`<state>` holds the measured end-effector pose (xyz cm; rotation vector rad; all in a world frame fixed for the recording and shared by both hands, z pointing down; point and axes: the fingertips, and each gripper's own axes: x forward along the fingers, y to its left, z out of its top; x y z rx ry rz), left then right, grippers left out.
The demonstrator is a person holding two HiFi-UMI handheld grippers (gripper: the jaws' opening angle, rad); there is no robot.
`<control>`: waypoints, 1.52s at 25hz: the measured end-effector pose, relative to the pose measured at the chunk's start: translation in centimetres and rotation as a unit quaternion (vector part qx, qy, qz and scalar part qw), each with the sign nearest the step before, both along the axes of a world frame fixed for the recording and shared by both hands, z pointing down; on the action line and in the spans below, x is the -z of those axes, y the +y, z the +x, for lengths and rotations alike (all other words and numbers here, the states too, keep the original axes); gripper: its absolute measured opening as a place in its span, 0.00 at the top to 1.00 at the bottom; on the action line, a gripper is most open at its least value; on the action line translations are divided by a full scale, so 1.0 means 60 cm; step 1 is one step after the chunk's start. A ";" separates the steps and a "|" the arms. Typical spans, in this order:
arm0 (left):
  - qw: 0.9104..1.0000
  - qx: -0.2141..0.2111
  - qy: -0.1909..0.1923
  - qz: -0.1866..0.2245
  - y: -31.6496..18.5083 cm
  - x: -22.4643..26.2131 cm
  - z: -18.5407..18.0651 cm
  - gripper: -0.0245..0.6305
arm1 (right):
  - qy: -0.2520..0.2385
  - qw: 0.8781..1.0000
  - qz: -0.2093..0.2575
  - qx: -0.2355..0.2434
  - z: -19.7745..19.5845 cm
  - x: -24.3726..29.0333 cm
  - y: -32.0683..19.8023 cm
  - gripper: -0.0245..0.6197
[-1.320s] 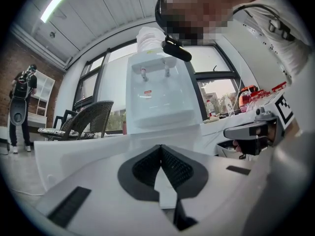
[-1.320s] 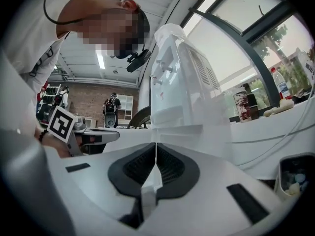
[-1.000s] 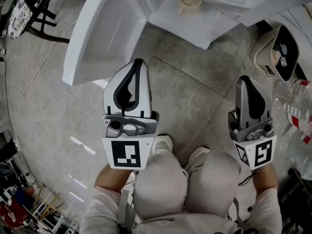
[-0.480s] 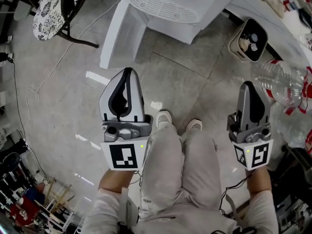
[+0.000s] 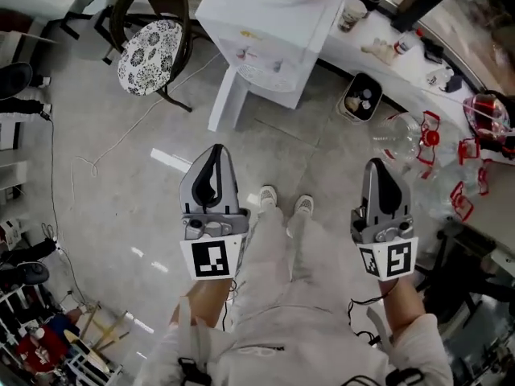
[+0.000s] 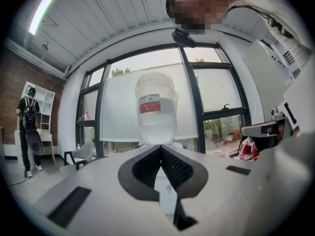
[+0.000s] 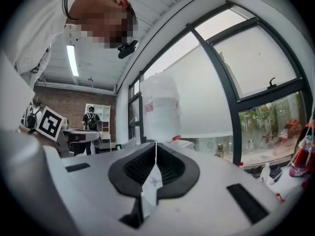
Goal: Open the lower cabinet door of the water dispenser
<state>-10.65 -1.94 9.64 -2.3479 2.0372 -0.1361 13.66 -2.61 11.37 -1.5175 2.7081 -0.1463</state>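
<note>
The white water dispenser (image 5: 273, 18) stands at the top of the head view. Its lower cabinet door (image 5: 229, 95) hangs swung out to the left. Both grippers are held level in front of the standing person, well short of the dispenser. My left gripper (image 5: 216, 149) is shut with nothing in it, its pads (image 6: 147, 168) meeting at the tip. My right gripper (image 5: 376, 164) is likewise shut and empty. Each gripper view looks at the big water bottle (image 6: 156, 107) (image 7: 160, 107) on top of the dispenser.
A chair with a patterned cushion (image 5: 153, 43) stands left of the dispenser, with a cable (image 5: 121, 135) on the floor near it. A small bin (image 5: 360, 96) and empty water bottles (image 5: 402, 139) lie to the right. Another person (image 6: 28, 127) stands far off at the left.
The person has stood up from a crouch. Both grippers rose with them, still shut, and the dispenser with its open door now lies much farther below and ahead.
</note>
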 end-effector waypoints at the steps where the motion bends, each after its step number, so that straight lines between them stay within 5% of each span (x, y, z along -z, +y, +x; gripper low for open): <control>1: 1.000 0.004 0.000 0.004 0.004 0.041 -0.003 0.95 | 0.001 1.000 0.003 -0.006 0.008 0.043 0.006 0.93; 6: 1.000 0.000 -0.002 0.016 0.036 0.202 0.007 0.95 | 0.012 1.000 0.024 -0.017 0.045 0.213 0.043 0.93; 13: 0.999 -0.029 0.010 0.037 0.082 0.302 0.057 0.95 | 0.013 0.998 0.047 -0.025 0.076 0.303 0.094 0.93; 38: 0.996 -0.049 0.007 0.071 0.112 0.368 0.065 0.95 | 0.010 0.997 0.058 -0.049 0.093 0.348 0.147 0.94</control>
